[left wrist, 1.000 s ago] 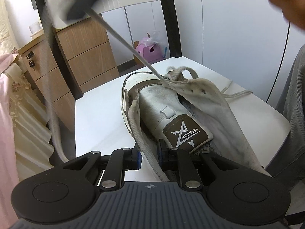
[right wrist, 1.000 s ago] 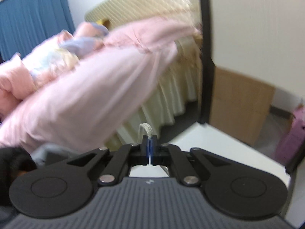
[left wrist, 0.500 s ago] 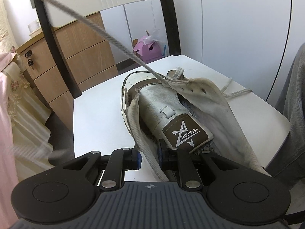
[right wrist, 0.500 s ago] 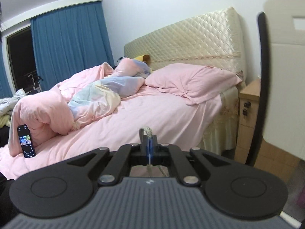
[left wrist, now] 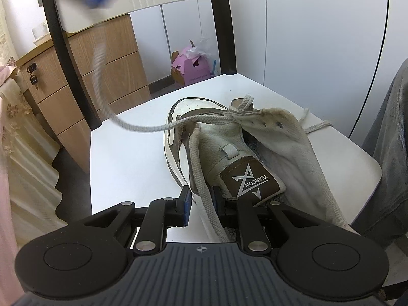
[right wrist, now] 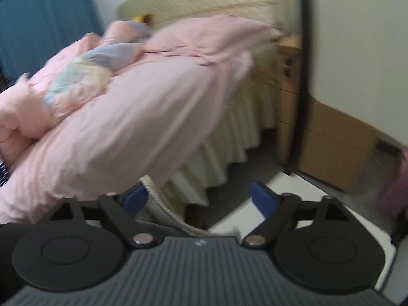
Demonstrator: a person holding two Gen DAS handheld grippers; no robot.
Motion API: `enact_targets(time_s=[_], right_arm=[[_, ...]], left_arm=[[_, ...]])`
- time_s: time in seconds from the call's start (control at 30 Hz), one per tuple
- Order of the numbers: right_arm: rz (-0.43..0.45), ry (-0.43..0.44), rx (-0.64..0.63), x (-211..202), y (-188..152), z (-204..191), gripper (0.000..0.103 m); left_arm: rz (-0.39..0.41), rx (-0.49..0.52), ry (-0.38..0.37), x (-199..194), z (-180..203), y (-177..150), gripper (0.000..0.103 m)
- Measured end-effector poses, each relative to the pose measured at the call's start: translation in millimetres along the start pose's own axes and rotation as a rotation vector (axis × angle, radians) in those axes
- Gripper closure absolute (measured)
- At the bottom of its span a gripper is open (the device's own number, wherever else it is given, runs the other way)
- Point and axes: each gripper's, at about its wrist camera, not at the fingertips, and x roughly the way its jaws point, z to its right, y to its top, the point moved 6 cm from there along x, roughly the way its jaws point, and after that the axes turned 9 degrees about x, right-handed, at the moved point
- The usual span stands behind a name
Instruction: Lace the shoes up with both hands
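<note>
A white and brown shoe (left wrist: 229, 150) lies on a white chair seat (left wrist: 127, 165), its toe pointing away from me. My left gripper (left wrist: 201, 201) is shut on the shoe's left eyelet flap (left wrist: 199, 158) near the collar. A white lace (left wrist: 153, 127) runs from the front eyelets out to the left and curves upward, slack and blurred. My right gripper (right wrist: 197, 193) shows in the left wrist view only as a blurred blue pad at the top left. Its jaws are opening wide. The lace end (right wrist: 158, 199) leans against its left pad, not pinched.
The chair's black back frame (left wrist: 224, 25) rises behind the shoe. A wooden drawer cabinet (left wrist: 107, 58) and a pink box (left wrist: 188, 68) stand beyond it. A bed with pink bedding (right wrist: 127, 102) is to the left. A person's grey trouser leg (left wrist: 390, 127) borders the seat at the right.
My right gripper has opened and let go of the lace end. The lace, pulled taut up-left before, now sags in a curve. The left gripper has kept still.
</note>
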Motion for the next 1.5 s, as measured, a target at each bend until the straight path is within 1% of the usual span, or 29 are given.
enact_targets(time_s=[0.13, 0.17, 0.23, 0.33, 0.43, 0.5, 0.63, 0.73, 0.8, 0.87, 1.0, 1.1, 1.17, 1.2, 1.23, 1.33, 1.4, 1.5], right_arm=[[-0.036, -0.026, 0.257, 1.9, -22.8, 57.6, 0.006], [-0.045, -0.034, 0.319, 3.0, -30.7, 71.7, 0.006], [-0.03, -0.063, 0.413, 2.6, -45.2, 96.4, 0.006], [0.005, -0.107, 0.548, 1.8, -65.2, 129.3, 0.0], [0.048, -0.082, 0.695, -1.4, -81.8, 149.3, 0.0], [0.063, -0.061, 0.787, -7.9, -89.8, 156.0, 0.0], [0.068, 0.024, 0.917, -6.5, -100.4, 158.9, 0.0], [0.049, 0.043, 1.002, 2.2, -111.3, 164.5, 0.0], [0.045, 0.104, 1.039, 5.6, -112.0, 164.4, 0.0], [0.062, 0.171, 1.019, 6.0, -105.3, 158.2, 0.0], [0.073, 0.164, 0.919, 4.0, -95.5, 144.7, 0.0], [0.089, 0.165, 0.868, 1.9, -89.6, 137.2, 0.0], [0.108, 0.22, 0.851, 1.9, -85.2, 131.6, 0.0], [0.108, 0.259, 0.848, 4.4, -83.3, 127.6, 0.0], [0.101, 0.277, 0.84, 6.3, -81.5, 124.3, 0.0], [0.081, 0.258, 0.791, 12.1, -77.8, 118.3, 0.0], [0.109, 0.251, 0.745, 10.1, -69.4, 113.5, 0.0], [0.131, 0.094, 0.488, 0.1, -50.7, 98.5, 0.0]], left_arm=[[0.004, -0.008, -0.002, 0.2, -0.5, -0.8, 0.085], [0.005, -0.008, -0.002, 0.2, -0.6, -0.9, 0.085], [0.007, -0.009, -0.003, 0.1, -0.9, -1.3, 0.085], [0.009, -0.008, -0.001, 0.0, -1.0, -1.9, 0.084], [0.012, -0.008, 0.0, -0.5, -1.2, -2.3, 0.082], [0.015, -0.007, -0.003, -0.5, -1.8, -2.4, 0.082], [0.015, 0.002, -0.012, -0.6, -2.4, -2.1, 0.082], [0.014, 0.008, -0.012, -0.3, -1.9, -1.1, 0.082], [0.013, 0.01, -0.01, 0.6, -1.6, -0.3, 0.082], [0.011, 0.011, -0.007, 1.1, -1.3, 0.0, 0.082], [0.011, 0.01, -0.006, 2.1, -1.7, -0.4, 0.082], [0.011, 0.009, -0.006, 2.3, -1.4, -0.4, 0.082], [0.011, 0.009, -0.005, 2.5, -1.2, -0.2, 0.082], [0.011, 0.009, -0.006, 2.8, -1.3, -0.2, 0.082], [0.011, 0.009, -0.006, 2.8, -1.4, -0.2, 0.082], [0.011, 0.009, -0.006, 2.2, -1.6, -0.4, 0.082], [0.012, 0.007, -0.006, 2.2, -1.8, -0.6, 0.082], [0.015, 0.003, -0.008, 2.4, -2.0, -0.6, 0.082]])
